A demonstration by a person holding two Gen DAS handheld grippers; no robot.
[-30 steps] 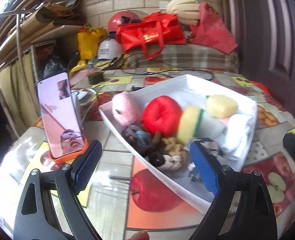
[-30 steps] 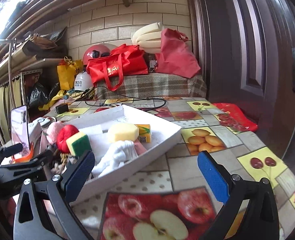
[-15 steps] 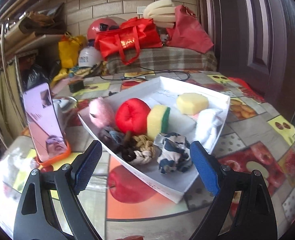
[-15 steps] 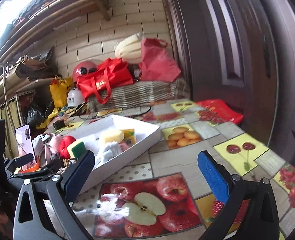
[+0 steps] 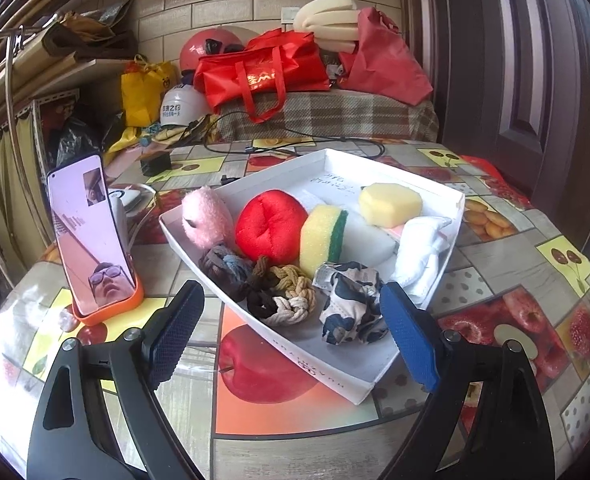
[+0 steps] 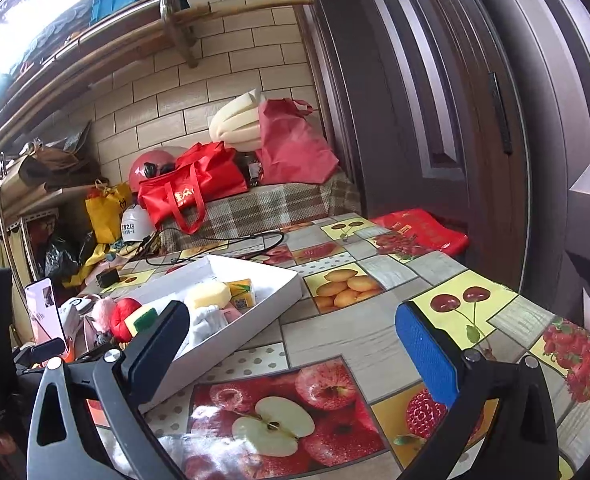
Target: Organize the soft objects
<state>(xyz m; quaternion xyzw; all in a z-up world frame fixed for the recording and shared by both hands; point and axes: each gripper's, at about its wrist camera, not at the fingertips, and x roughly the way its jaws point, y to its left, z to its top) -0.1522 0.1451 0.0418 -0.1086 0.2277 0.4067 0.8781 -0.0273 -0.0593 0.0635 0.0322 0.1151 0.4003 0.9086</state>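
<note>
1 tray (image 5: 435, 196), 2 sponges (image 5: 323, 236), 2 plush toys (image 5: 269, 228), 1 phone (image 5: 89, 232).

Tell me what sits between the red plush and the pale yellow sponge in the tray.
The yellow-and-green scouring sponge, leaning beside the red plush, short of the pale yellow sponge; clearest in the left wrist view.

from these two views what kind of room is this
Probably a lived-in storage corner of a home, not a lab: a table under a fruit-print oilcloth, helmets and red bags piled against a tiled wall, cluttered shelves, and a dark panelled door.
</note>
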